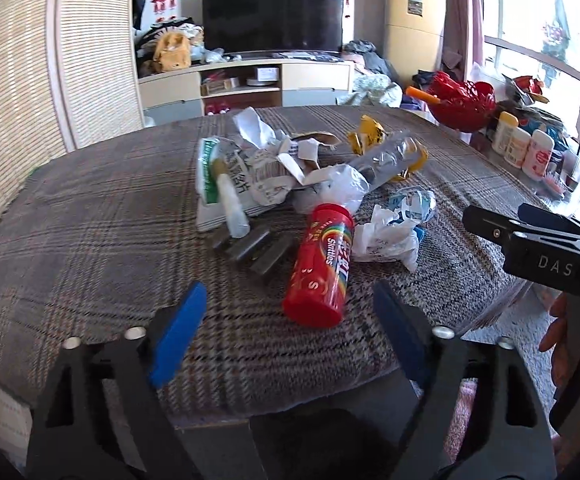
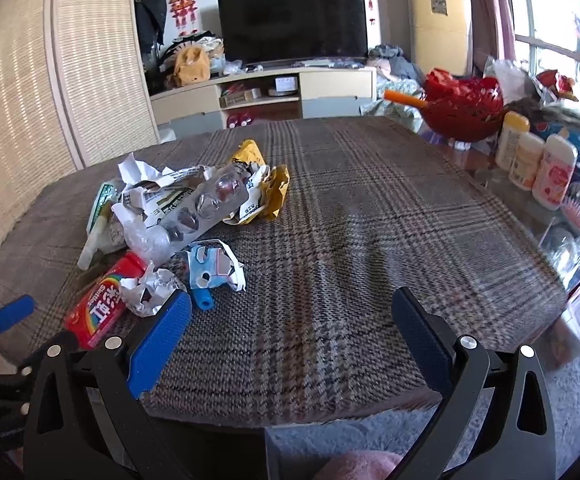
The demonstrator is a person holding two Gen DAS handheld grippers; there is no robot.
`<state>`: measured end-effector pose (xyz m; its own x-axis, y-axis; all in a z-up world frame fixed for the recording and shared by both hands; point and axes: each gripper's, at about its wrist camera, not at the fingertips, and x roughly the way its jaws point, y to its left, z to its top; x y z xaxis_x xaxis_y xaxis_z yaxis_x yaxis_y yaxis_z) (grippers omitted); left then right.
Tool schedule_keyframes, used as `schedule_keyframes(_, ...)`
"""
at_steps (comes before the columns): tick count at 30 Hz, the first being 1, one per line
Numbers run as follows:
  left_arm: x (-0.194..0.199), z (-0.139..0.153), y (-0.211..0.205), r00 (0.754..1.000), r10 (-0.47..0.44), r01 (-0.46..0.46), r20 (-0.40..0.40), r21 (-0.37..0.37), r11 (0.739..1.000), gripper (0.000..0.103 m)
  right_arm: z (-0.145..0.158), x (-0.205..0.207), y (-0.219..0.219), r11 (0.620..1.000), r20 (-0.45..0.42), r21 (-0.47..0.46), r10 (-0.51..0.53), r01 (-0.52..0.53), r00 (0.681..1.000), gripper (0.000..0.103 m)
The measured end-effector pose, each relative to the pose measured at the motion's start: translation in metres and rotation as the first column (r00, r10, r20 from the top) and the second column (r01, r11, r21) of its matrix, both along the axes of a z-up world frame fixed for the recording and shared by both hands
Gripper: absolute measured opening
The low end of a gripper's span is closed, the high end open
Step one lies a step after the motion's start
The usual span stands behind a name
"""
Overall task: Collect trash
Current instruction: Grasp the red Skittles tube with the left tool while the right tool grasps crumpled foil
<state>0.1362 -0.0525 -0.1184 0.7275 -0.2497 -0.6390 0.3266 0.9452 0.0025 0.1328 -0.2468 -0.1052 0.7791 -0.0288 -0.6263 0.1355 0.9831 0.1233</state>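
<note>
A pile of trash lies on the plaid-covered table [image 1: 90,208]. A red Skittles can [image 1: 321,268] lies on its side nearest my left gripper [image 1: 290,320], which is open and empty just in front of it. Behind it are crumpled white paper [image 1: 389,236], a clear plastic tray [image 1: 385,160], a green-and-white wrapper [image 1: 226,176] and a yellow wrapper [image 1: 365,132]. My right gripper [image 2: 290,320] is open and empty over bare cloth, to the right of the pile. The can [image 2: 98,308], white paper [image 2: 150,288] and blue-and-white scrap [image 2: 210,272] lie by its left finger.
Dark flat blocks [image 1: 254,248] lie beside the can. A red basket [image 2: 465,108] and several white bottles [image 2: 537,160] stand at the table's right side. A TV [image 2: 293,24] and cabinet stand behind. The right gripper's body [image 1: 549,248] shows at the left view's right edge.
</note>
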Motion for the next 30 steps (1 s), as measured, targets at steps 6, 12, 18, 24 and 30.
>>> schedule_keyframes(6,0.01,-0.009,-0.01,0.998,-0.053,0.053,-0.02,0.017,0.998,0.069,0.0,0.007,0.0,0.999,0.006,0.035,0.029,-0.029,1.0,0.094)
schedule_keyframes(12,0.026,-0.02,-0.016,0.993,-0.103,0.103,-0.055,-0.005,0.995,0.054,0.001,0.012,0.01,0.995,0.006,0.056,0.082,-0.082,0.997,0.088)
schedule_keyframes(18,0.026,-0.022,-0.013,0.993,-0.107,0.107,-0.045,-0.005,0.994,0.035,0.002,0.013,0.022,0.991,0.011,0.063,0.115,-0.115,0.993,0.082)
schedule_keyframes(24,0.02,-0.017,0.004,0.999,-0.043,0.044,-0.014,0.022,0.999,0.032,0.003,0.012,0.051,0.973,0.017,0.063,0.222,-0.222,0.975,0.067)
schedule_keyframes(30,0.013,-0.013,0.014,0.999,-0.045,0.045,-0.005,0.023,0.999,0.031,-0.007,0.019,0.067,0.967,-0.008,0.061,0.247,-0.246,0.969,0.055)
